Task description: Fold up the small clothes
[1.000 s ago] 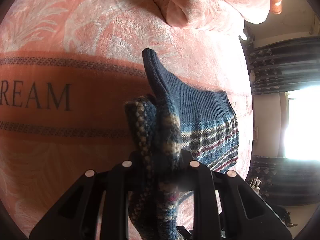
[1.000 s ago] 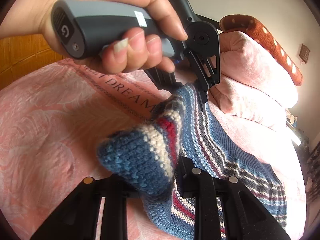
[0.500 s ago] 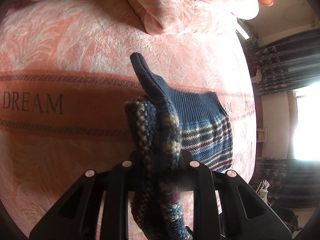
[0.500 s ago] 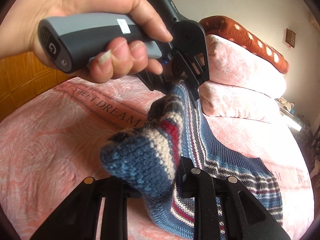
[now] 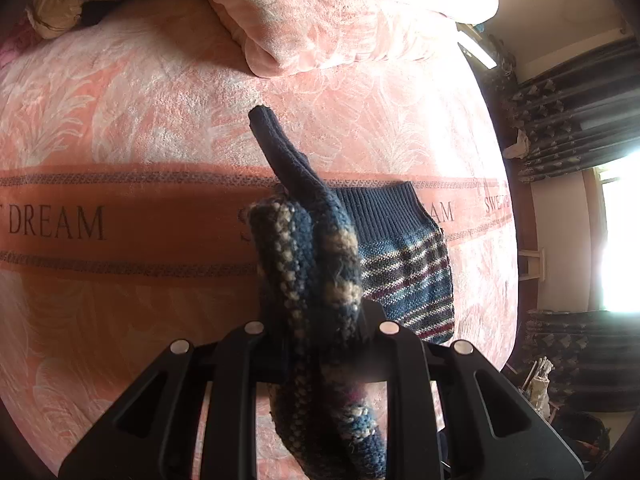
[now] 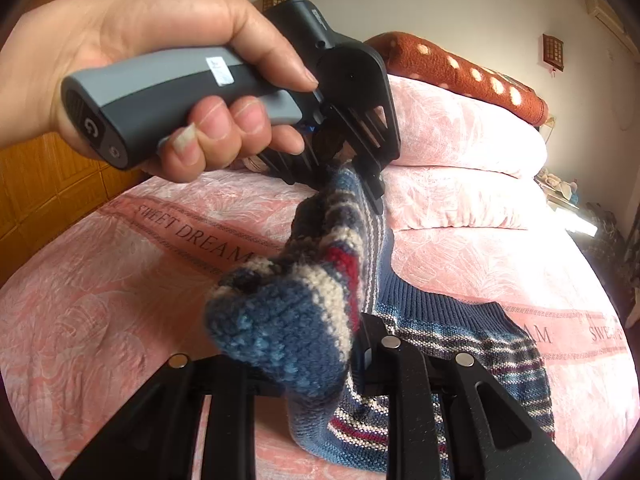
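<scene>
A small blue knitted sweater point(image 5: 404, 268) with cream and dark red stripes hangs partly lifted above the pink bed. My left gripper point(image 5: 320, 332) is shut on a bunched edge of it, and a dark ribbed end sticks up beyond the fingers. My right gripper point(image 6: 320, 344) is shut on another bunched part of the sweater point(image 6: 288, 320). In the right wrist view, a hand point(image 6: 140, 52) holds the left gripper point(image 6: 360, 184) just ahead, pinching the knit. The sweater's lower part point(image 6: 480, 344) lies on the blanket.
The pink blanket point(image 5: 140, 128) with an orange "SWEET DREAM" band covers the bed. Pink folded bedding point(image 6: 460, 140) and a brown dotted pillow point(image 6: 452, 68) lie at the head. Dark curtains point(image 5: 576, 120) and a bright window stand at the right. A wooden panel point(image 6: 36, 188) sits at the left.
Both grippers have risen and drawn back from the bed with the sweater held. More of the blanket and pillows shows; the sweater's body looks farther below.
</scene>
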A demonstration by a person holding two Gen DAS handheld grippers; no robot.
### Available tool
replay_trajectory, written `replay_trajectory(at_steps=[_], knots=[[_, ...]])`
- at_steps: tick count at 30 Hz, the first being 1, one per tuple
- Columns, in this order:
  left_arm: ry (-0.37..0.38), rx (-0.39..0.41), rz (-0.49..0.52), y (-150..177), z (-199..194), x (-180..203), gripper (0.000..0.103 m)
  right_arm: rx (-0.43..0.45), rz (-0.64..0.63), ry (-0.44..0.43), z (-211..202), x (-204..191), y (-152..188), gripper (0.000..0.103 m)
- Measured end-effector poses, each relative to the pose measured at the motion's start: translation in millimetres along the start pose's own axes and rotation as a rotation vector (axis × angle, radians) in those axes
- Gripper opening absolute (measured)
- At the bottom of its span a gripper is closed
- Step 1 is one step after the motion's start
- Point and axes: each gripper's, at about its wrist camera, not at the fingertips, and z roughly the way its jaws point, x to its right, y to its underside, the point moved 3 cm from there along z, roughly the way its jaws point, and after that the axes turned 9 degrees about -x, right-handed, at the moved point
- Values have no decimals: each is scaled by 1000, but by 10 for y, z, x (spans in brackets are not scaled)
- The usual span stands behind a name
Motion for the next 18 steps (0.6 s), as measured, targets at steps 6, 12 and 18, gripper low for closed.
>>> replay_trajectory(at_steps=[6,12,18], knots=[[-17,-9,27,-28,90,295,20,12,35,6,-84,243,54,23],[-45,-20,46,-68,222,579,20,12,73,5,-132,481,115,22],[-81,-32,64,-82,354,852,20,13,140,-25,-163,747,192,23]])
